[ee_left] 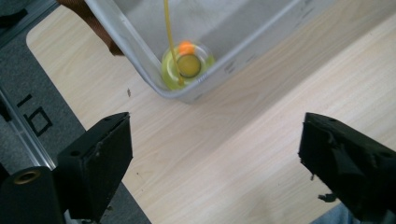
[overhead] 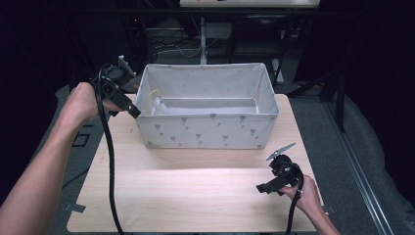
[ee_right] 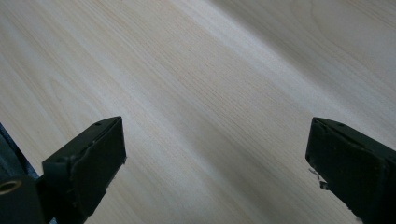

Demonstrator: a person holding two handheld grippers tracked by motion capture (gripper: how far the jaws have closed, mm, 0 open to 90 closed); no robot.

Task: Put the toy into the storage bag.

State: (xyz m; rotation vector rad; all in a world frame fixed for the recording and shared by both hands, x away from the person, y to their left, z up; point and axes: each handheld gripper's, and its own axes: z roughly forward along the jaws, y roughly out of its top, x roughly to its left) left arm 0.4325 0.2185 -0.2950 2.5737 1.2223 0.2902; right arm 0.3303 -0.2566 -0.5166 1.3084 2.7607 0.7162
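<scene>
A grey fabric basket (overhead: 205,131) with a small printed pattern stands on the wooden table (overhead: 195,191). In its near-left corner lies a small clear round container (overhead: 157,99) with yellow contents and a thin yellow loop. The left gripper view looks down on this container (ee_left: 187,65), with an orange spot at its rim, just inside the basket wall (ee_left: 135,51). My left gripper (overhead: 133,111) hovers outside the basket's left corner, jaws wide apart and empty (ee_left: 215,140). My right gripper (overhead: 264,187) rests low over the table's right front, open with only bare wood between its jaws (ee_right: 217,149).
The basket takes up the far half of the table, and light wood spreads in front of it. A grey floor with black tape marks (ee_left: 35,116) lies off the table's left edge. Dark stands and cables (overhead: 200,39) crowd the space behind the basket.
</scene>
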